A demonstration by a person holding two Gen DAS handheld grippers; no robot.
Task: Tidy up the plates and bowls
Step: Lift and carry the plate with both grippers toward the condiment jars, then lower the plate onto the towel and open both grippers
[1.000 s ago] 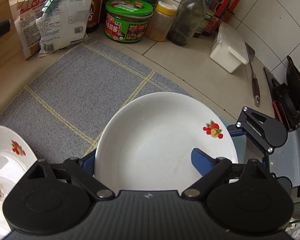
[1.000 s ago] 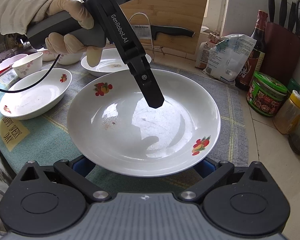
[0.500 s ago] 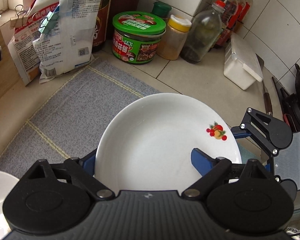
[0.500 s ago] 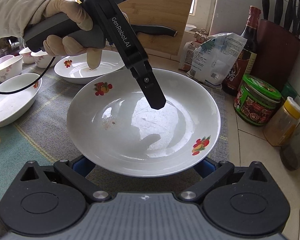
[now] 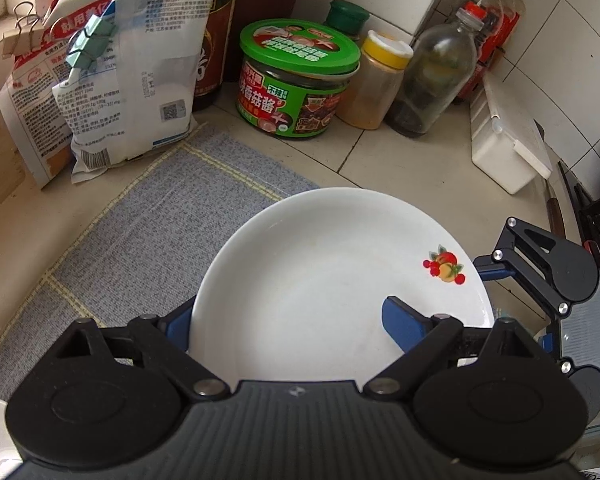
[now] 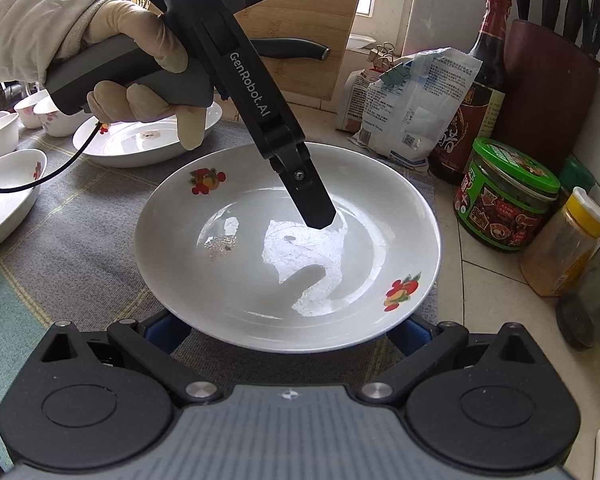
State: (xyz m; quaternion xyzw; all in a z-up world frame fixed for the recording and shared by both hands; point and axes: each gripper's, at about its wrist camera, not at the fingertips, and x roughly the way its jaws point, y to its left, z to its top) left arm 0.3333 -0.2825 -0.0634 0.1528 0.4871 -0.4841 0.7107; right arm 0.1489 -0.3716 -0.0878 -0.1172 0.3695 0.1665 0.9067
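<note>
Both grippers are grasping one white plate (image 6: 260, 264): left gripper (image 5: 288, 316) fingers straddling its rim, right gripper (image 6: 288, 330) fingers beneath its near edge, over the bench mat (image 5: 148, 232).

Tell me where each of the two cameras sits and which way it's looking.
Left wrist: on the left claw, angled down over the plate toward jars by the tiled wall; own fingers show.
Right wrist: on the right claw, looking down across the same plate; a gloved hand with the left claw shows.
Shared: plate, green-lidded jar, grey mat.
</note>
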